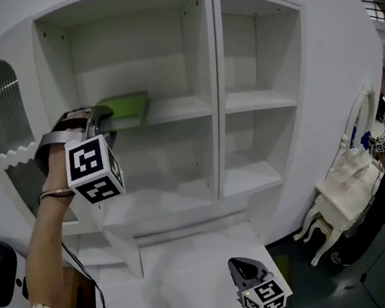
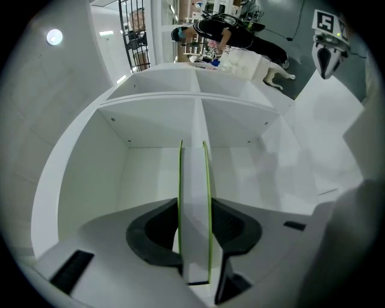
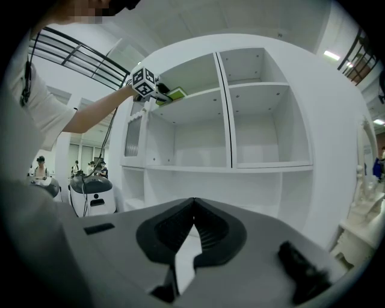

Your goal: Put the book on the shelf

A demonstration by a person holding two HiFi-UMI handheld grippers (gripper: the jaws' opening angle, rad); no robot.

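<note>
Two grippers are showing in the head view. The left gripper [image 1: 102, 120] is sitting at 10 o'clock of that view, raised on an outstretched arm [image 1: 52, 255], with its marker cube [image 1: 94, 169] facing the camera. Its jaws are pinching the green book [image 1: 126, 109]. In the left gripper view, one dark pad is pressing against each green cover, and the white page edge [image 2: 194, 204] is running between them toward 12 o'clock.

The green book is lying flat in the upper-left compartment of the white shelf unit [image 1: 215, 78]. It is extending from the jaws toward 3 o'clock, over the left end of that compartment's board [image 1: 180, 108]. No view is showing clearly whether its underside is resting on the board.

The right gripper [image 1: 243, 267] is hanging low at 6 o'clock of the head view, well apart from the green book and from the left gripper. In the right gripper view its fingers are pressing together at the tips, with nothing between them, and the gripper is pointing toward the white shelf unit.

One white carved chair [image 1: 345, 188] is standing at 4 o'clock of the head view, just beside the white shelf unit. Several people are standing far off at 3 o'clock.
</note>
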